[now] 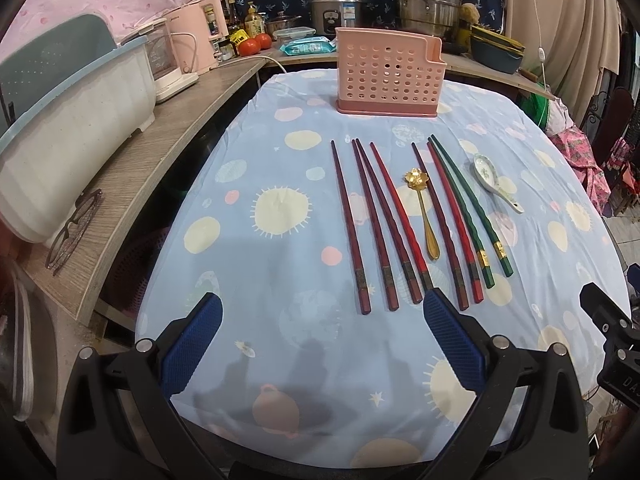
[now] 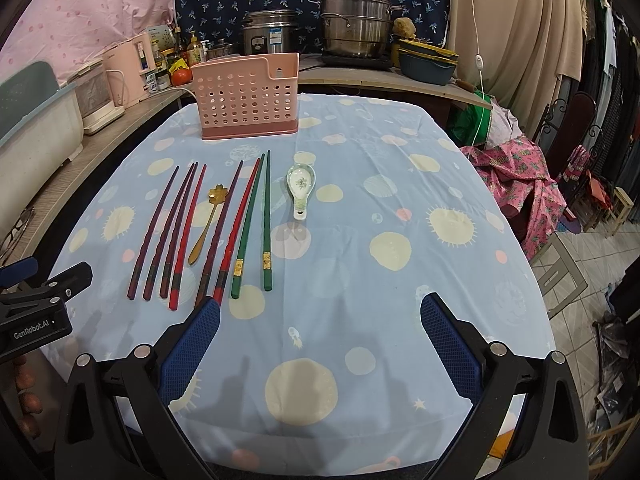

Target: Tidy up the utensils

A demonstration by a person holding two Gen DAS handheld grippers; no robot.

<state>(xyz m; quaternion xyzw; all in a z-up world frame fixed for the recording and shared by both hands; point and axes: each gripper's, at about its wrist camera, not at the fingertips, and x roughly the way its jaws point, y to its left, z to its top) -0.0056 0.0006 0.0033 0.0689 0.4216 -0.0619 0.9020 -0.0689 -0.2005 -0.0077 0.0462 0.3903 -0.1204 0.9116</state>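
Note:
A pink perforated utensil holder point(image 1: 390, 74) point(image 2: 247, 98) stands upright at the far side of the table. In front of it lie several chopsticks in a row: dark red ones point(image 1: 348, 228) point(image 2: 154, 228), red ones point(image 1: 400, 214) point(image 2: 236, 232) and two green ones point(image 1: 468, 208) point(image 2: 266, 220). A gold spoon point(image 1: 424, 208) point(image 2: 208, 224) lies among them. A white ceramic spoon point(image 1: 494, 182) point(image 2: 300, 188) lies to their right. My left gripper point(image 1: 322, 306) is open and empty just short of the chopstick ends. My right gripper point(image 2: 320, 310) is open and empty, nearer than the green chopsticks.
The table carries a blue cloth point(image 1: 256, 280) point(image 2: 400, 280) with pale circles. A wooden counter point(image 1: 160, 140) on the left holds a white dish rack point(image 1: 72, 132), a kettle, glasses point(image 1: 74, 228), pots and bottles. A chair with pink cloth point(image 2: 520, 176) stands right.

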